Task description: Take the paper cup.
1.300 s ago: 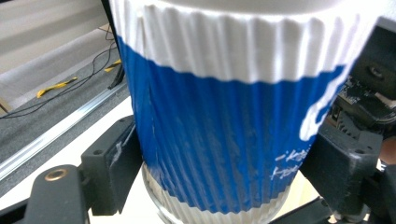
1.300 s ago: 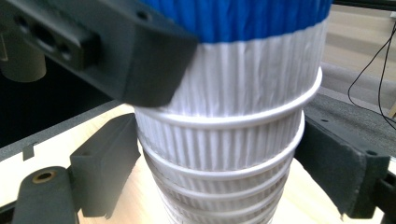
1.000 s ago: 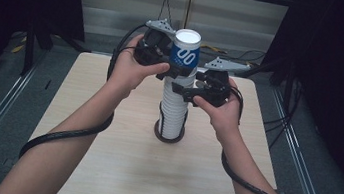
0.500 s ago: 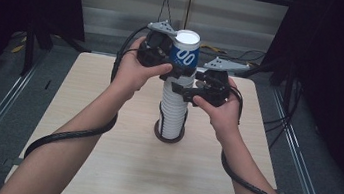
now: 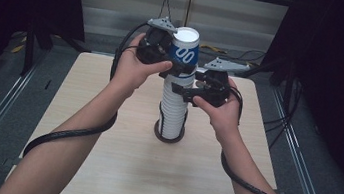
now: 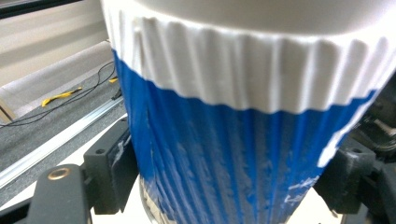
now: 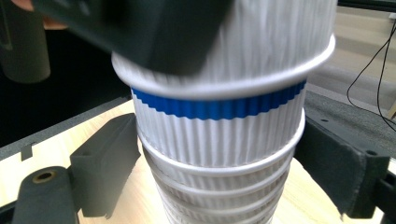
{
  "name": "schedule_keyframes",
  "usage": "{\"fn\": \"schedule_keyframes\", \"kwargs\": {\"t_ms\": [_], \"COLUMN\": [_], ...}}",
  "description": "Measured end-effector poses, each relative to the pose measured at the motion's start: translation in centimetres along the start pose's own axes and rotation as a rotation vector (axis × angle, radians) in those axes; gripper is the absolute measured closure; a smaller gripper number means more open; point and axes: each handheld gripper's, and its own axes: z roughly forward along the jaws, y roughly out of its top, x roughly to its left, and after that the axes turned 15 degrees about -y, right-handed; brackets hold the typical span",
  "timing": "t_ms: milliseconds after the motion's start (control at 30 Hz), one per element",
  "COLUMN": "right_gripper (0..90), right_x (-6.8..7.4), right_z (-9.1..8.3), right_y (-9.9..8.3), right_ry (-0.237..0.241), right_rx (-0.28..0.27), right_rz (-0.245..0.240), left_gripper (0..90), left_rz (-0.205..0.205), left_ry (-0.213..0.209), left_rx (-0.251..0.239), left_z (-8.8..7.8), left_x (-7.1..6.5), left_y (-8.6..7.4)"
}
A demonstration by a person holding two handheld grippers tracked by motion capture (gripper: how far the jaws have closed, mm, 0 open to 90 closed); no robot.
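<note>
- Closing just now, the left gripper [image 5: 177, 63] has its fingers [image 6: 109, 170] pressed on the top cup [image 5: 185, 48], letting it pull free.
- Right gripper [image 5: 187, 90] fingers [image 7: 105, 163] clasp the cup stack [image 5: 172, 115] below, standing mid-desk [image 5: 101, 158].

1 stack of ribbed paper cups [image 5: 173, 112] mid-table [image 5: 100, 168], exact cup count unreadable; 1 blue-and-white cup [image 5: 185, 48] on top. 2 grippers: left gripper [image 5: 165, 58], right gripper [image 5: 188, 90].
</note>
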Motion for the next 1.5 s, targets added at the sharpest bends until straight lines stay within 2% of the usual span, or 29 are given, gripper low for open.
{"fn": "schedule_keyframes", "kwargs": {"t_ms": [100, 233, 267, 533, 1000, 1333, 1367, 1433, 1500], "right_gripper": [13.4, 13.4, 13.4, 13.4, 13.2, 13.5, 14.9, 14.9, 14.9], "right_x": [0.0, 0.0, 0.0, 0.0, -0.1, -0.2, -0.2, -0.3, -0.4], "right_z": [0.0, 0.0, 0.0, 0.0, 0.1, 0.2, 0.2, 0.3, 0.3], "right_y": [0.0, 0.0, 0.0, 0.0, -0.1, -0.3, -0.4, -0.6, -0.7], "right_ry": [0.001, 0.001, 0.001, 0.001, 0.007, 0.011, 0.004, 0.016, 0.019], "right_rx": [0.002, 0.003, 0.003, 0.002, -0.002, 0.004, 0.017, 0.016, 0.006], "right_rz": [0.0, 0.0, -0.001, -0.002, 0.01, 0.012, 0.004, 0.024, 0.02], "left_gripper": [21.7, 22.0, 22.1, 22.7, 23.5, 23.5, 23.5, 23.6, 23.6], "left_rz": [-0.003, 0.015, 0.006, 0.02, 0.013, 0.007, 0.01, 0.008, 0.011], "left_ry": [-0.002, 0.01, 0.008, 0.011, 0.003, 0.003, 0.005, 0.002, 0.006], "left_rx": [-0.018, 0.007, -0.003, 0.007, -0.021, -0.024, -0.025, -0.023, -0.02], "left_z": [-0.4, -0.9, -1.0, -1.7, -1.9, -2.5, -2.5, -2.6, -2.7], "left_x": [-0.1, -0.4, -0.5, -0.7, -0.7, -0.5, -0.5, -0.6, -0.6], "left_y": [0.6, 1.3, 1.4, 2.2, 2.6, 3.4, 3.4, 3.6, 3.7]}}
